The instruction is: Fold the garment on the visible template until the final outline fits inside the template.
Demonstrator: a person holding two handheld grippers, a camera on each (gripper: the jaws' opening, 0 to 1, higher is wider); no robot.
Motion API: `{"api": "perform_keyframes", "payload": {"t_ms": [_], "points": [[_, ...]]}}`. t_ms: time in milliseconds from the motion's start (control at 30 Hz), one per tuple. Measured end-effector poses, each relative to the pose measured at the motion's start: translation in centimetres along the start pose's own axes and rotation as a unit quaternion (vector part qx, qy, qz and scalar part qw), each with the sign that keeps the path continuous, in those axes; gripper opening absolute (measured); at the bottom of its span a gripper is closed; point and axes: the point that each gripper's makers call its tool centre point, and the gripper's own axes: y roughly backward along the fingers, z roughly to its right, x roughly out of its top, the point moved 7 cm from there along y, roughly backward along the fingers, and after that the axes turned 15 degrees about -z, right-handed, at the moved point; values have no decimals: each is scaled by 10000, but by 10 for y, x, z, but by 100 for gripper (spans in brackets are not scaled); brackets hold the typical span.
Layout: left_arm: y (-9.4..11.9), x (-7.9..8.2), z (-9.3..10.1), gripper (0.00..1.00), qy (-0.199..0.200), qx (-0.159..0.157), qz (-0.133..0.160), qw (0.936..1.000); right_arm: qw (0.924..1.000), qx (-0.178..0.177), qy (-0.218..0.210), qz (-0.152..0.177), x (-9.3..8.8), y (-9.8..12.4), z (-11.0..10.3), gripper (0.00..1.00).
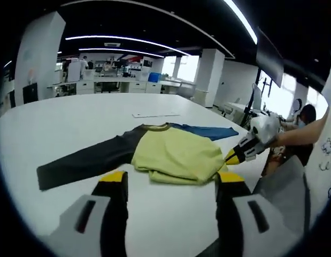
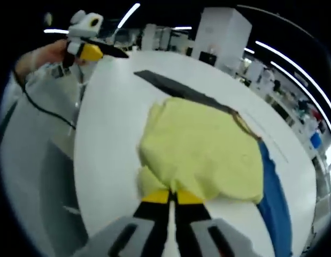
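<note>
White table [image 1: 58,123] in a big office carries the garment [image 1: 176,155], lying flat with its yellow body folded, one dark sleeve stretched out and a blue part behind. Right gripper [image 2: 171,197] has its jaws pressed together on the yellow hem at the table edge. Left gripper [image 1: 170,182] hovers before the garment, jaws wide apart and holding nothing.
</note>
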Motion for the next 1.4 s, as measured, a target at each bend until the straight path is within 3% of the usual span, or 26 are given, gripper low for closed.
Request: {"api": "perform_keyframes", "payload": {"t_ms": [233,433,800,1200,1333,1400], "points": [[-6,-3,6,60,-17,-83,-92,9999,9994,44,-242,263,29,17,25,0],[-9,-6,7,59,-19,-129,-147,9998,9988,11,-322,381,54,18,48,0],[-10,-9,8,57,28,-137,-202,9997,9981,-5,-589,199,86,-5,89,0],[-12,-15,5,55,125,-123,-300,9994,9877,-132,-1560,-59,81,-39,139,0],[-15,-15,4,55,160,-131,-335,9992,9838,-151,-1774,-196,75,-51,149,0],[-16,-15,6,54,180,-142,-351,9991,9829,-182,-1813,-270,72,-52,144,0]]}}
